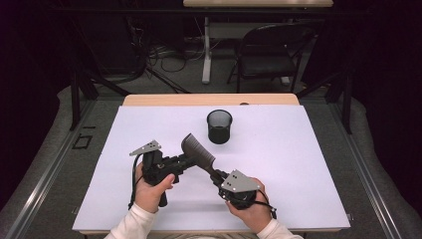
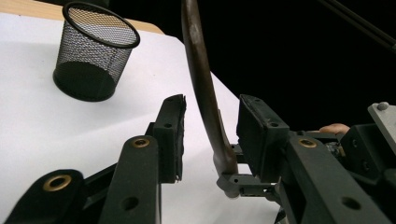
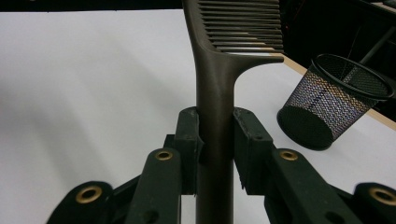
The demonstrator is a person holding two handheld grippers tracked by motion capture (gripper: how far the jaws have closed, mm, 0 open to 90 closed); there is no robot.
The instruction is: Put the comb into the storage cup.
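From above, the comb (image 1: 198, 151) hangs over the desk (image 1: 298, 164), near the cup (image 1: 219, 126). The right claw (image 3: 216, 140) grips its handle. The left claw (image 2: 209, 135) is open around it; the handover and cup remain.

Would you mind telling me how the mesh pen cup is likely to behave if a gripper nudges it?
The mesh pen cup looks empty and thin-walled, so it is probably light and would slide on the smooth white table cover. It stands upright on a broad base, so a low push seems safe; a push at the rim might tip it, and it could then roll.
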